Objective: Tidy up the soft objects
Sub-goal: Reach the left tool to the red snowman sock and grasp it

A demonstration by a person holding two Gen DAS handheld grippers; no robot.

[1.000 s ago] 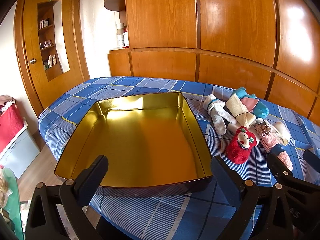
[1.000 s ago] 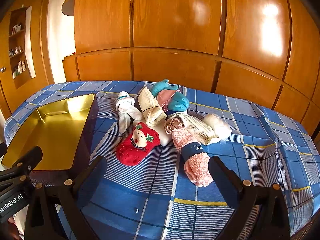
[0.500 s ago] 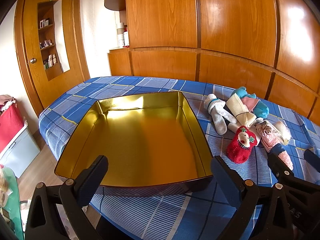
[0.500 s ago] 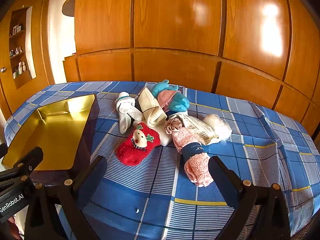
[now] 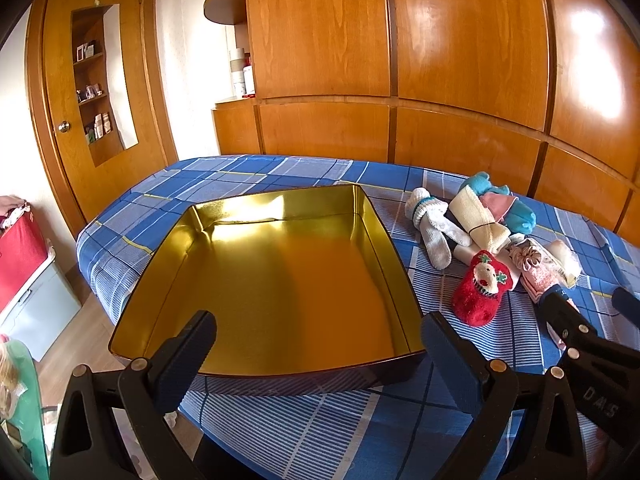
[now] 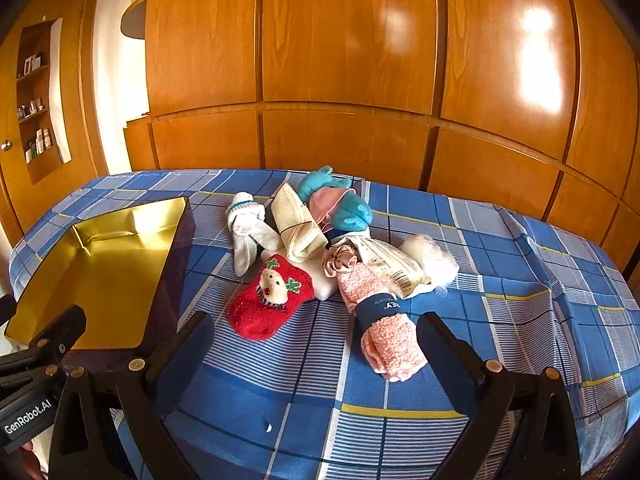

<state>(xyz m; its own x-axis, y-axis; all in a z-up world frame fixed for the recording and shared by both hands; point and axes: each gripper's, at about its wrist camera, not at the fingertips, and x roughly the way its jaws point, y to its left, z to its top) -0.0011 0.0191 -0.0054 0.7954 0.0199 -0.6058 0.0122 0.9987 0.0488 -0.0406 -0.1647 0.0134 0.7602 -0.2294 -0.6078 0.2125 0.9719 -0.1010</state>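
Observation:
An empty gold tin tray [image 5: 384, 236] [image 6: 176, 240] lies on the blue plaid bed. To its right is a pile of soft things: a red Christmas sock [image 6: 272, 296] [image 5: 480, 288], a pink fuzzy sock roll with a dark band [image 6: 384, 320], white socks [image 6: 248, 232] [image 5: 432, 224], a cream cloth roll [image 6: 296, 228], a teal glove [image 6: 348, 208] and a white fluffy piece [image 6: 432, 256]. My left gripper [image 5: 320, 356] is open over the tray's near edge. My right gripper [image 6: 316, 356] is open, just short of the red sock and pink roll.
Wooden wardrobe panels [image 6: 344, 40] stand behind the bed. A wooden door [image 5: 60, 120] and a red and grey box [image 5: 20, 272] are at the left, past the bed's edge. The left gripper's body [image 6: 32, 380] shows at the right wrist view's left.
Both grippers have drifted slightly; the scene is nearly unchanged. Nothing was picked up or moved.

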